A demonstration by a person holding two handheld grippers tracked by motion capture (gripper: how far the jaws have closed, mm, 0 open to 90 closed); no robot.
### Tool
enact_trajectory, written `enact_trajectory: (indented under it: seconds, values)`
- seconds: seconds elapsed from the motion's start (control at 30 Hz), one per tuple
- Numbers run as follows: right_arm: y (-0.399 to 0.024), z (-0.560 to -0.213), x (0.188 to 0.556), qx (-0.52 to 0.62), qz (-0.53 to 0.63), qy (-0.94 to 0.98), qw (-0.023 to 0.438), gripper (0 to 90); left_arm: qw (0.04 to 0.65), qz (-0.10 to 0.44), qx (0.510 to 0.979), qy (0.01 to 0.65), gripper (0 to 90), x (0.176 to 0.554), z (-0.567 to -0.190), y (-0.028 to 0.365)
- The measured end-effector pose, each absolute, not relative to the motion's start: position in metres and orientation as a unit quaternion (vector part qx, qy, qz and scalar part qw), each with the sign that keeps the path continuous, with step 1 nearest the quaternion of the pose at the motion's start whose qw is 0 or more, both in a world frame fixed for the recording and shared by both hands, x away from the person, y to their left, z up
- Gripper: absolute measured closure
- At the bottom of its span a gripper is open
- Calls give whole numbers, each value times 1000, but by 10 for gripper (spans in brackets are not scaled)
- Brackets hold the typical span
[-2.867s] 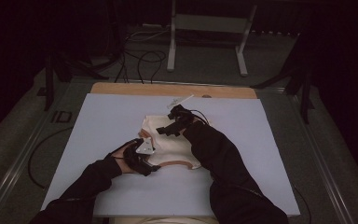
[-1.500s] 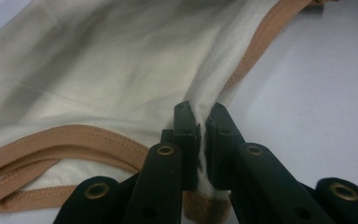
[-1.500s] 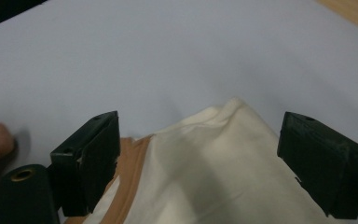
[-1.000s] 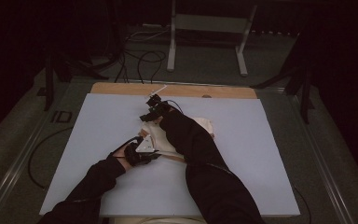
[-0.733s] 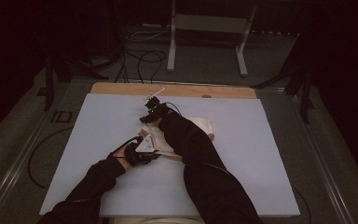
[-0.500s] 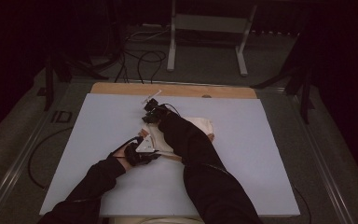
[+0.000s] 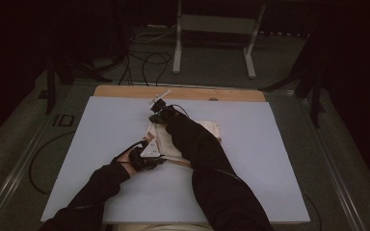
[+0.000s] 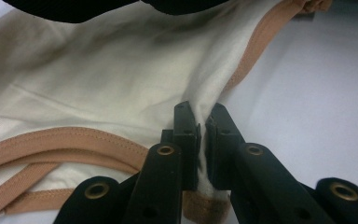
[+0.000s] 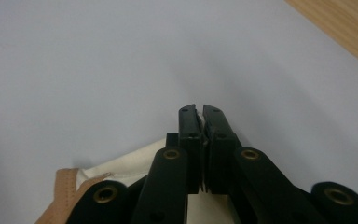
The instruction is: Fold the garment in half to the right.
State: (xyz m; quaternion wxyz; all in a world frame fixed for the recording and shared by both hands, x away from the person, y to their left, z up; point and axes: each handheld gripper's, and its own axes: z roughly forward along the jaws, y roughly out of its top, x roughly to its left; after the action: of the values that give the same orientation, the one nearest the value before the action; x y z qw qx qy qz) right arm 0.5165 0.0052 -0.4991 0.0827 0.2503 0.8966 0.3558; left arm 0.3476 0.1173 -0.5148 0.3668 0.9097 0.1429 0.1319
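High view first: the pale blue table [image 7: 270, 159] takes up most of the scene, its far wooden edge [image 7: 125, 91] bare, the floor beyond lost in dark. A cream garment [image 7: 207, 130] with tan trim lies near the middle, much of it hidden under the person's right sleeve [image 7: 197, 144], which reaches across to the far left. The right gripper [image 7: 158, 107] has just been closing, a sliver of cloth between its jaws. The left gripper [image 8: 203, 126], nearer, is clamped on a fold of the garment.
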Motion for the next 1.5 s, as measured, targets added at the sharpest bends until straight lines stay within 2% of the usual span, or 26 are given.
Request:
enact_trajectory:
  seconds: [0.97,1.5]
  values:
    - [-35,-457,501,248,393,881,91,880,353,149,916,121,848,340,-496,108]
    - [-73,-438,495,266,405,868,107,879,337,159,925,78,848,341,-473,90]
